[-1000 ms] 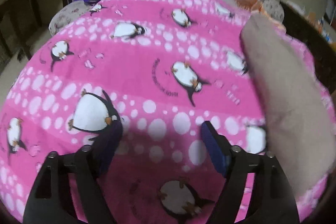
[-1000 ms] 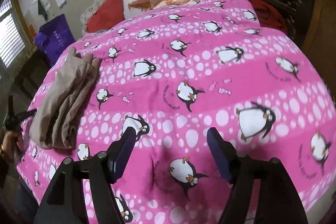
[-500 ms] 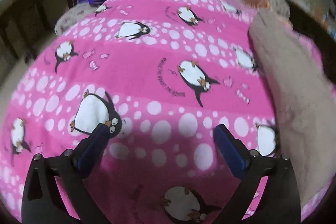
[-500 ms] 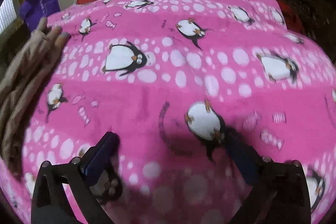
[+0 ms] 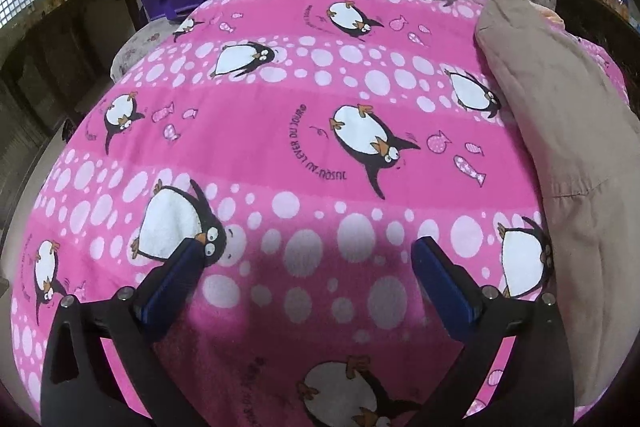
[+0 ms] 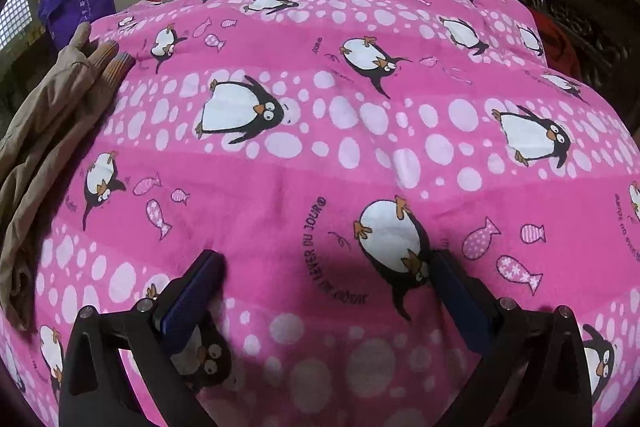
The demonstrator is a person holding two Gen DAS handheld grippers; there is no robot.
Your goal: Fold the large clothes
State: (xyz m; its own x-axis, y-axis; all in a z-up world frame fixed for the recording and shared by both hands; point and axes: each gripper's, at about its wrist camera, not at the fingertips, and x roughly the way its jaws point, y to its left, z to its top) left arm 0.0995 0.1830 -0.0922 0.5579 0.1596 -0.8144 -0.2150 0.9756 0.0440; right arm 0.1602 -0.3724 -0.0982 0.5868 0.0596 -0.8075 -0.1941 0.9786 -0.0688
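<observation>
Both grippers hang spread wide and empty, low over the pink penguin blanket [image 5: 280,131]: the left gripper [image 5: 308,259] and the right gripper [image 6: 326,267] each cast a shadow just under the fingers. The beige garment [image 5: 568,155] lies bunched along the blanket's edge, right of the left gripper and well left of the right one. Folding looks not yet begun; the step seems a reach. Next, each gripper likely needs to travel to the garment and pinch an edge.
</observation>
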